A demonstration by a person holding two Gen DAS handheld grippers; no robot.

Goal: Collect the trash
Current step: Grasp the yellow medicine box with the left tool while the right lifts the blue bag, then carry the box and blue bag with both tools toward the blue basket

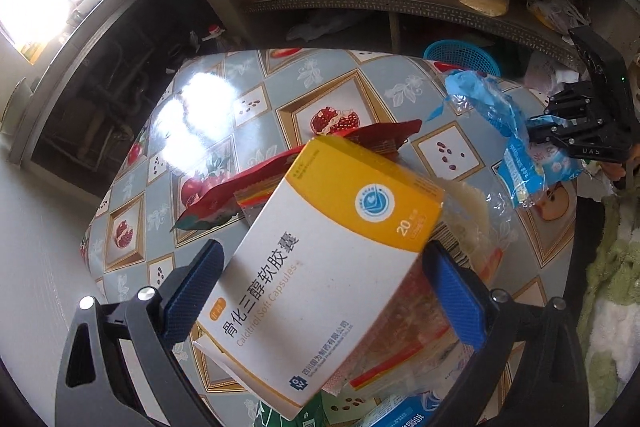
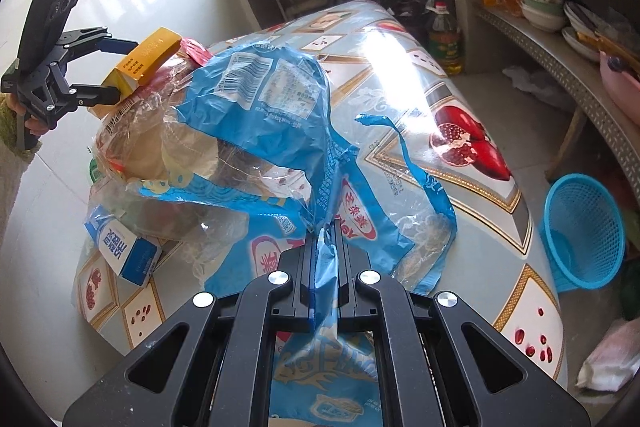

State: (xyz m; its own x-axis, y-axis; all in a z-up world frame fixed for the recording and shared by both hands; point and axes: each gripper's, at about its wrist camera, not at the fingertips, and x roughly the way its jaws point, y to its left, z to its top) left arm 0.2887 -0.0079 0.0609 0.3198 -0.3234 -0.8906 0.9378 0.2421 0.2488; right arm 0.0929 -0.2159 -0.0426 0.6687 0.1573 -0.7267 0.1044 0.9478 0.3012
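Left wrist view: the left tongs (image 1: 320, 291) hold a white and yellow box (image 1: 320, 267) between their two blue pads (image 1: 192, 291). The box is tilted and is up above the surface (image 1: 248, 107). The surface has a shiny cloth with red fruit pictures on it. Under and behind the box lie a red wrapper (image 1: 280, 171) and a clear bag (image 1: 460, 227) with something pale inside. At the bottom edge, the corner of a small blue and white box (image 1: 404, 413) shows.

On the right side of this view, the right tongs (image 1: 536, 135) are pinched on a blue bag (image 1: 496, 115). The bag hangs crumpled from them, above the surface.

Right wrist view: the right tongs (image 2: 324, 239) are nearly shut, with a thin fold of the blue bag (image 2: 280, 99) squeezed between the fingers. The rest of the bag spreads out in front, torn and wrinkled, and it covers part of the trash pile. The small blue and white box (image 2: 124, 251) lies on the surface beside the pile, on the left. Far left, the left tongs (image 2: 116, 71) grip the yellow end of the box (image 2: 148, 59) above the pile.

A blue basket (image 2: 584, 231) stands on the floor, just beside the surface. Shelves (image 2: 560, 39) with bowls and plates are behind it.
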